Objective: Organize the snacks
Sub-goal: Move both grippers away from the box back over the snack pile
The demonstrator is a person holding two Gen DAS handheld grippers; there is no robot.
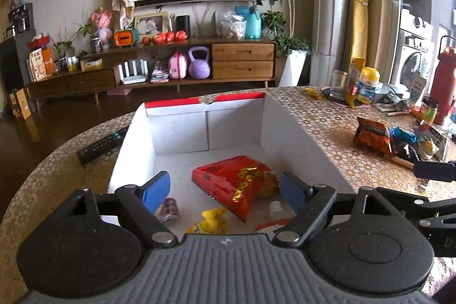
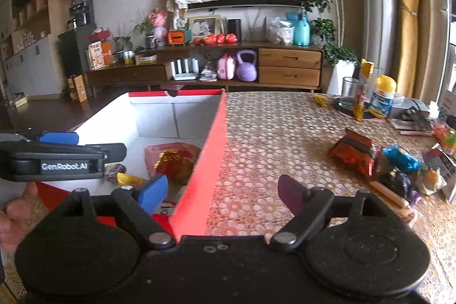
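1. Nearest in the left wrist view, the left gripper (image 1: 225, 190) hangs over the box (image 1: 285, 116) with its jaws wide apart and nothing between them; the red snack packet (image 1: 230, 181) lies on the box floor, beside a yellow wrapper (image 1: 209, 222) and a dark wrapper (image 1: 169, 210).
2. The right gripper (image 2: 222, 194), jaws also spread and empty, straddles the box's red side wall (image 2: 205, 161) (one finger inside, one over the table (image 2: 270, 133)).
3. Risk, as I judge it: a sideways swing toward the loose snacks could catch that wall and drag or tip the box; the two grippers also sit close together and could knock.
4. Both tools tilt gently downward, roughly level side to side.
5. Farther right, the loose snacks (image 2: 379, 161) wait on the table, well apart from the box.
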